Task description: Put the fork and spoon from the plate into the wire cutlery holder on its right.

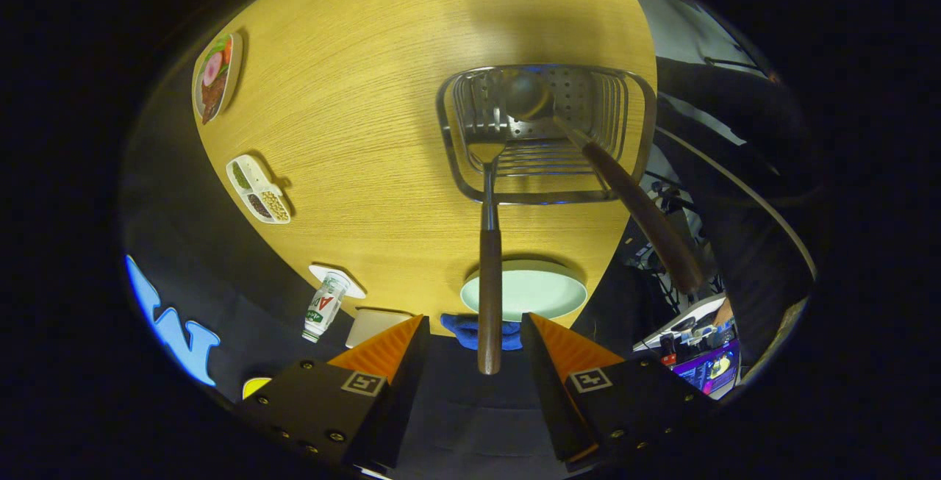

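Note:
The wire cutlery holder [544, 197] stands on the wooden table [353, 112], seen from above. The fork [489, 281] stands in it, tines down at the holder's left side. Its brown handle rises toward me and ends between my fingers. My gripper [474, 318] is open, with a gap on each side of the handle. The spoon [639, 204] also rests in the holder, bowl down at the bottom and handle leaning out over the right rim. The pale green plate [548, 296] lies on the table beside the holder, just ahead of my fingers, with nothing on it.
A blue cloth [459, 333] lies by the plate. Farther along the table are a white cup [323, 307], a divided dish of beans [257, 190] and a tray of food [215, 77]. A person in dark clothing [742, 171] stands past the table's edge beyond the holder.

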